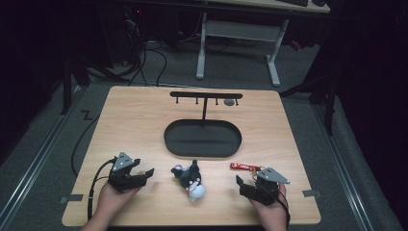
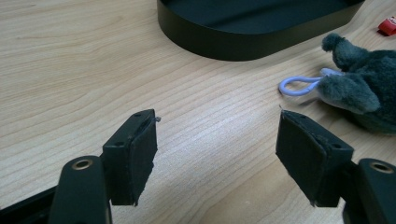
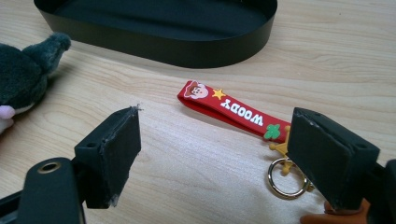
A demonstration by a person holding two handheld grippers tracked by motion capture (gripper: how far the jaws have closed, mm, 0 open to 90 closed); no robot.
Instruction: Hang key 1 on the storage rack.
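Note:
A grey and white plush toy (image 1: 190, 180) with a pale loop (image 2: 299, 86) lies on the table's near middle; its grey body (image 2: 369, 88) shows at the right of the left gripper view. A red Woody strap keychain (image 1: 245, 167) (image 3: 229, 109) with a gold ring (image 3: 286, 179) lies to its right. My left gripper (image 1: 144, 175) (image 2: 217, 154) rests open left of the plush, nothing between its jaws. My right gripper (image 1: 243, 185) (image 3: 215, 154) rests open just near of the keychain, whose ring sits by the right jaw. A black oval tray (image 1: 168, 139) with a hook stand (image 1: 206, 95) sits beyond.
The tray's black wall (image 2: 233, 44) (image 3: 187, 51) rises just ahead of both grippers. A small dark object (image 1: 229, 102) hangs at the stand's right end. Bare wood lies around the tray. A desk frame (image 1: 235, 43) stands on the floor beyond the table.

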